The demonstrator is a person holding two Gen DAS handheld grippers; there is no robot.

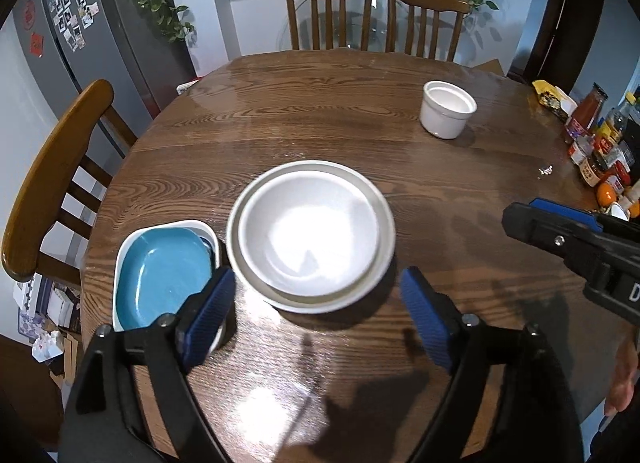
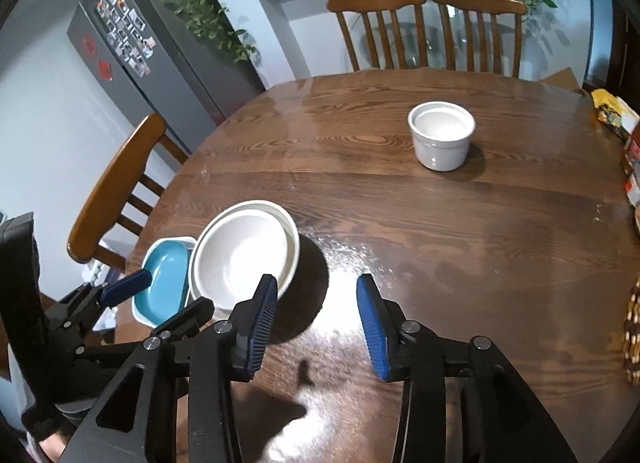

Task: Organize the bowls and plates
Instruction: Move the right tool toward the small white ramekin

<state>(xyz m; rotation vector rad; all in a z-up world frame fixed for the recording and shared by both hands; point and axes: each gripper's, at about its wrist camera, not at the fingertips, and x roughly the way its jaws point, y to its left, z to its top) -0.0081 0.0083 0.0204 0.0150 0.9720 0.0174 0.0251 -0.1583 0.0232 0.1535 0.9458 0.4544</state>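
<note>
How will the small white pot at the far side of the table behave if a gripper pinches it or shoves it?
The small white pot looks like glazed ceramic: probably rigid, fairly heavy for its size, and chippable. Its glossy, near-straight walls could slip between pads. Standing upright on the shiny table, it would likely slide rather than tip if pushed low.

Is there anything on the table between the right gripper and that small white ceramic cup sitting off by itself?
Nothing visible. Bare wooden table lies between the open right gripper and the small white ceramic cup. The stacked white round bowls sit off to its left.
</note>
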